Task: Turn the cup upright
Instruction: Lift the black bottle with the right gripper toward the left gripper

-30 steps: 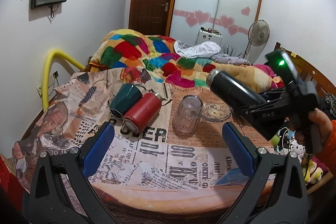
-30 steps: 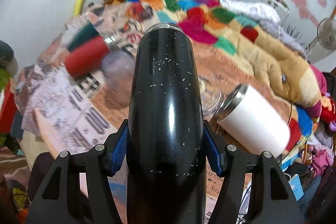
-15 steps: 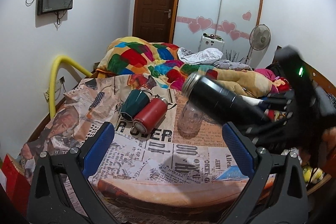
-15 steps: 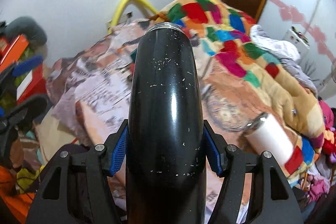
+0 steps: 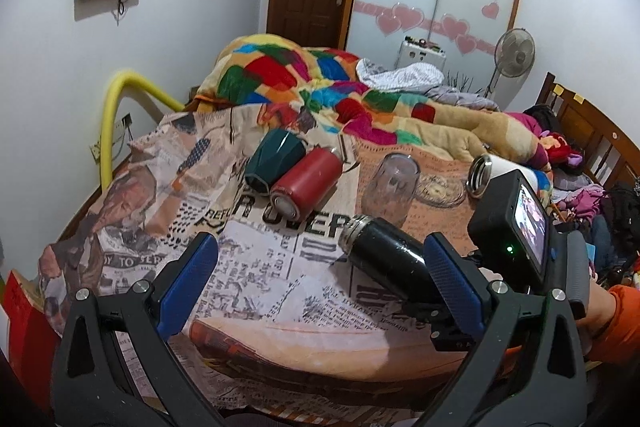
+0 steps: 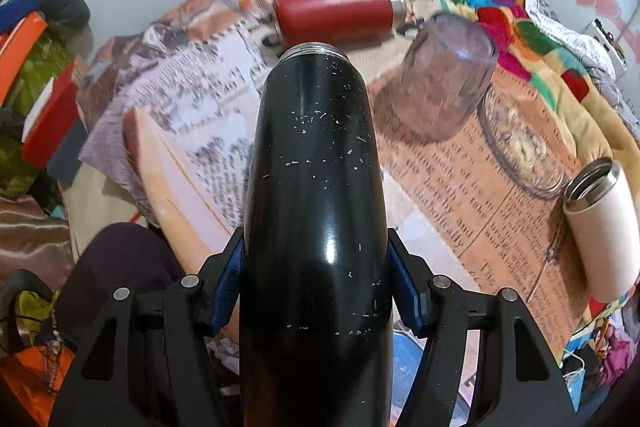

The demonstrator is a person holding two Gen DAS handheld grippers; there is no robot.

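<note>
My right gripper [image 6: 320,283] is shut on a black cup [image 6: 316,187], a tall scratched flask that fills the middle of the right wrist view. In the left wrist view the black cup [image 5: 384,259] is held tilted, nearly on its side, open mouth to the upper left, low over the newspaper-print cloth [image 5: 260,267]. My left gripper [image 5: 320,279] is open and empty, its blue pads wide apart, near the front edge of the cloth.
On the cloth lie a red flask [image 5: 308,183] and a dark green cup [image 5: 272,159] on their sides, a clear glass [image 5: 392,187] upside down, a glass dish [image 5: 440,187] and a white flask [image 5: 500,175] on its side. A colourful quilt [image 5: 320,83] lies behind.
The right gripper has carried the black cup down and towards the front of the cloth. The left gripper stays open and has drawn back slightly.
</note>
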